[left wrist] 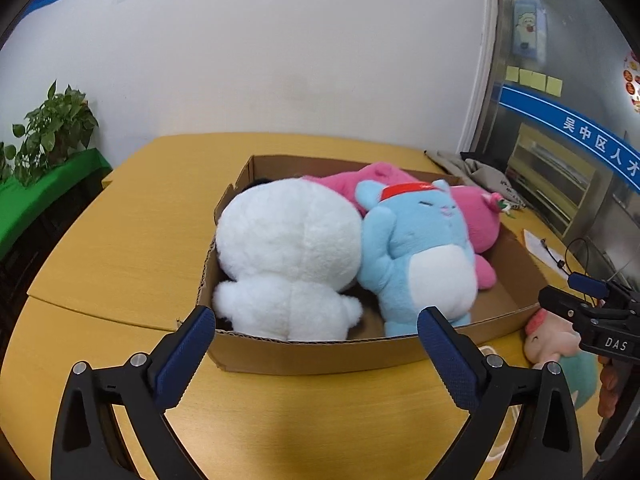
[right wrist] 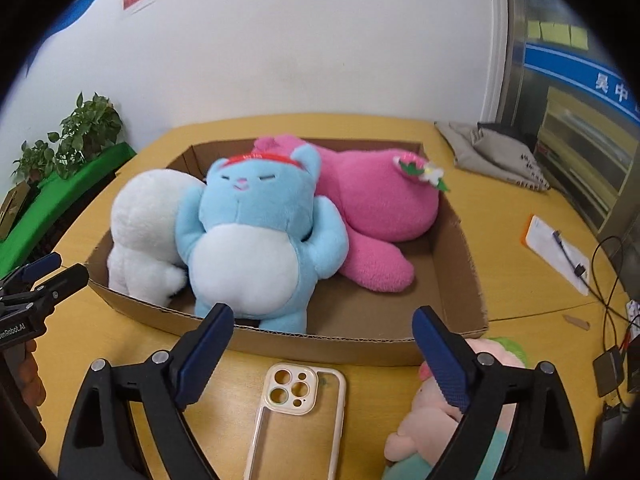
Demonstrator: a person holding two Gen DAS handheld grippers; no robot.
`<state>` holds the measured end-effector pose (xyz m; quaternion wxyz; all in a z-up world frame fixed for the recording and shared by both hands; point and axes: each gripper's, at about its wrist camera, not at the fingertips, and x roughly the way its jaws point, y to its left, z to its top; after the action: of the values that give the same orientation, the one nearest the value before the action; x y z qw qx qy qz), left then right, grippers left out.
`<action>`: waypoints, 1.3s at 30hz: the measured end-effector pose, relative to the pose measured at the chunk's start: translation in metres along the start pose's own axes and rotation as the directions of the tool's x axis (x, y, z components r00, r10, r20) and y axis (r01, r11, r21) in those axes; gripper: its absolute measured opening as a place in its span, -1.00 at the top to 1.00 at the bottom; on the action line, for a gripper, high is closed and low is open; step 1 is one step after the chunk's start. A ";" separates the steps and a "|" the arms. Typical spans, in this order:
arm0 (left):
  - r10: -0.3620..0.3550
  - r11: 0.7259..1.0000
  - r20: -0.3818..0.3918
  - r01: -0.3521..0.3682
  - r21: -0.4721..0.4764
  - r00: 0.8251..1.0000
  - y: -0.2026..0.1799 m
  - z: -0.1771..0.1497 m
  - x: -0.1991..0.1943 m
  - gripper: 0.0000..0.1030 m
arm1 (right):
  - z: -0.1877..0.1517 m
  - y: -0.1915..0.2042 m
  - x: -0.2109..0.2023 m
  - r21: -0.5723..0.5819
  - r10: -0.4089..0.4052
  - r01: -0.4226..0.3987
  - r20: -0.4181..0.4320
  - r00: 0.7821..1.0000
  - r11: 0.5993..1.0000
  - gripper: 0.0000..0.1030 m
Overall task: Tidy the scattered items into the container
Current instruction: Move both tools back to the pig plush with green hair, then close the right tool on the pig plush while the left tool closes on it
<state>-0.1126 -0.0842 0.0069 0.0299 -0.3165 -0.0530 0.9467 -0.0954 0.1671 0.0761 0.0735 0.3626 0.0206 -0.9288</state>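
A shallow cardboard box point(left wrist: 320, 354) point(right wrist: 320, 342) on the yellow table holds a white plush point(left wrist: 288, 256) point(right wrist: 140, 224), a blue cat plush point(left wrist: 424, 248) point(right wrist: 252, 240) and a pink plush point(left wrist: 476, 216) point(right wrist: 376, 208). My left gripper point(left wrist: 316, 324) hangs open in front of the box's near wall, nothing between its fingers. My right gripper point(right wrist: 322, 322) is open above a clear phone case point(right wrist: 300, 412) lying on the table. A small pink-and-teal doll point(right wrist: 436, 420) point(left wrist: 548, 338) lies beside the box's near right corner, partly behind the right finger.
A grey cloth bag point(right wrist: 492, 152) lies at the table's far right. A notepad with a pen point(right wrist: 560, 252) and black cables point(right wrist: 612, 292) sit at the right edge. Potted plants point(left wrist: 52, 128) stand on a green shelf to the left.
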 end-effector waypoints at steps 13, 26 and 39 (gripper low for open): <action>-0.104 0.993 0.006 0.104 0.047 0.995 -0.039 -0.004 -0.025 -0.99 | -0.019 -0.040 -0.053 0.028 0.006 -0.009 0.072 0.997 1.000 -0.78; -0.189 0.976 -0.054 0.194 0.095 0.980 -0.083 -0.011 -0.023 -0.99 | -0.096 -0.123 -0.017 0.225 0.012 0.019 -0.138 0.990 0.974 -0.77; -0.329 0.926 -0.169 0.353 0.134 0.929 -0.141 -0.012 -0.005 -0.99 | -0.129 -0.027 -0.035 -0.232 0.047 -0.063 -0.073 0.996 0.971 -0.50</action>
<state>-0.0979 0.0566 0.0176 0.2238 -0.3662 -0.0277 0.9028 0.0125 0.2094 0.0038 0.1406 0.3829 0.1225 -0.9048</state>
